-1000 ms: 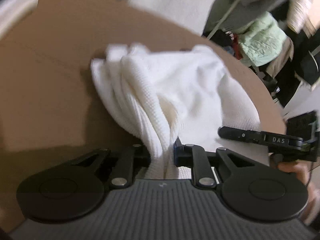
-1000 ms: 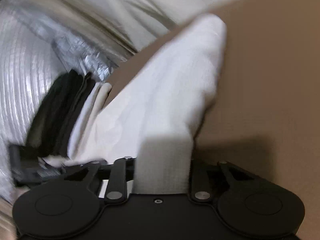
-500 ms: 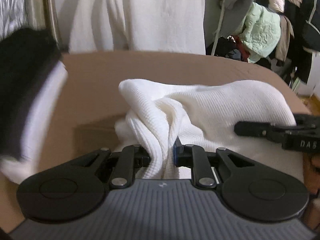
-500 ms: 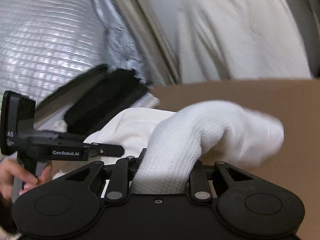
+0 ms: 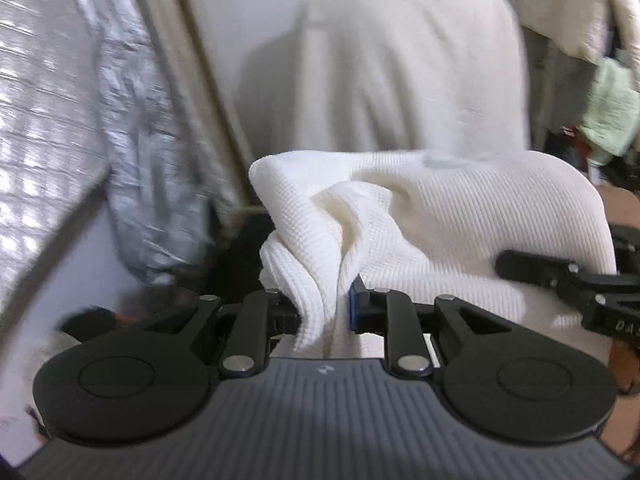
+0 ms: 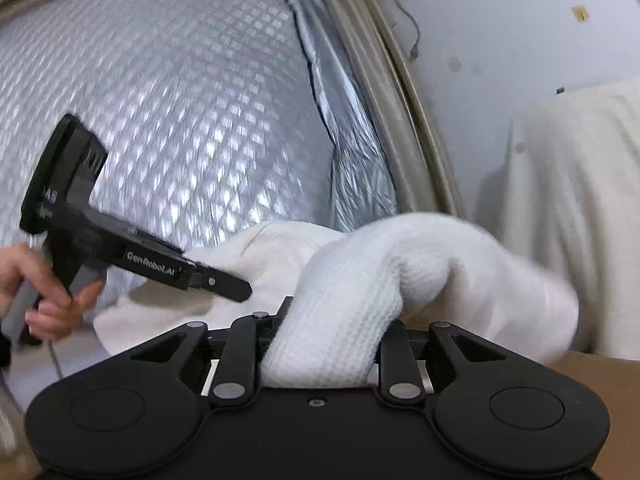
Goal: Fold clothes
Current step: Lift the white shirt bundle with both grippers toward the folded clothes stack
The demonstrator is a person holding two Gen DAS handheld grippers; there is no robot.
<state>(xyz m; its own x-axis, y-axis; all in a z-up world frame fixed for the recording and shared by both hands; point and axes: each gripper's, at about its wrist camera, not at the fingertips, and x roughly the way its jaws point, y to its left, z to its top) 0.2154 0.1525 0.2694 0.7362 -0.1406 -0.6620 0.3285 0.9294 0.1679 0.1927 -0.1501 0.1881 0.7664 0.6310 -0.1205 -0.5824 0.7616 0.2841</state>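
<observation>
The left gripper (image 5: 325, 312) has a bunched fold of the white waffle-knit garment (image 5: 460, 224) between its jaws; the cloth fills the gap and the pads press on it, though the jaws are easing apart. The right gripper (image 6: 332, 344) likewise clamps a thick roll of the same garment (image 6: 360, 292), the fabric packed between its fingers, and its jaws too are widening slightly. The garment hangs in the air between the two tools, humped up ahead of each one and draping down past them. In the right wrist view the left gripper (image 6: 224, 286) reaches in from the left, held by a bare hand (image 6: 36, 292). In the left wrist view the right gripper (image 5: 516, 266) enters from the right edge, its tip against the cloth. Behind stand a quilted silver curtain (image 6: 168, 112), a pale wall (image 6: 520, 32) and a cream cloth (image 5: 408, 72) hanging over something. A corner of the brown table (image 6: 600, 372) shows at lower right in the right wrist view.
</observation>
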